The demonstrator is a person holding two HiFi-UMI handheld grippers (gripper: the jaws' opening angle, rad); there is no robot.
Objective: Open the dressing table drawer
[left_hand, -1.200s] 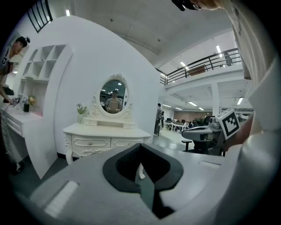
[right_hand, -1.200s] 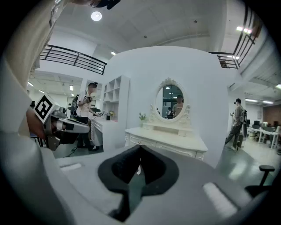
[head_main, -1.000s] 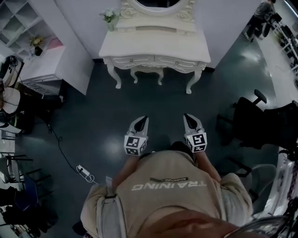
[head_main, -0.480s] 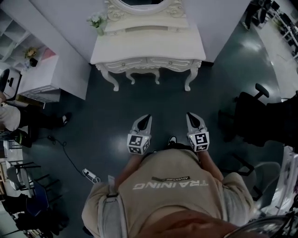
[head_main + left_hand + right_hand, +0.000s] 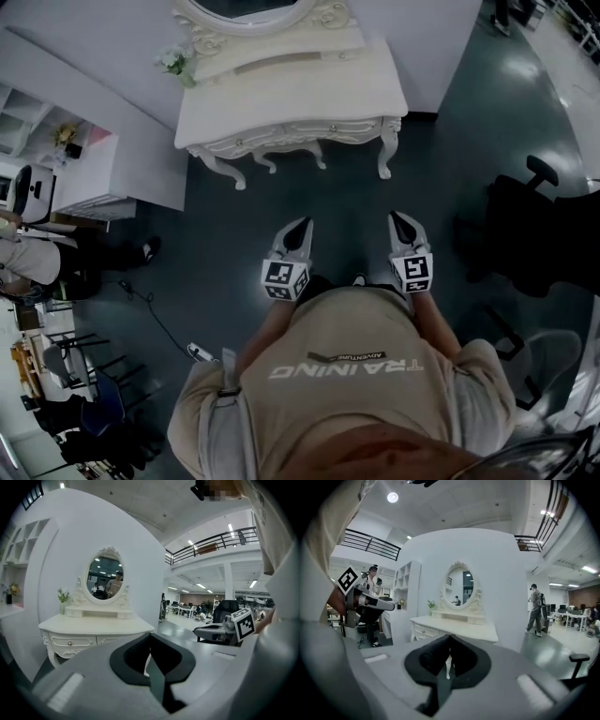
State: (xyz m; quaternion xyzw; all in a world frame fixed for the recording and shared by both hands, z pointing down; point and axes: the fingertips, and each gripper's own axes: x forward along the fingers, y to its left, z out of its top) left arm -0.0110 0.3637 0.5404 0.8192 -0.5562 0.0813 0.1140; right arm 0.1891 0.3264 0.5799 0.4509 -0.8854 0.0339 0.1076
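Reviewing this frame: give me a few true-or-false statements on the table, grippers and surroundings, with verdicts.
1. The drawers of the dressing table are closed. True.
2. The right gripper grips a drawer knob. False: it is shut on nothing, apart from the table.
3. A small plant stands at the tabletop's left end in the head view. True.
4. The left gripper has its jaws wide apart. False: they are together, empty.
5. A black chair stands at the person's left. False: the chair is at the right.
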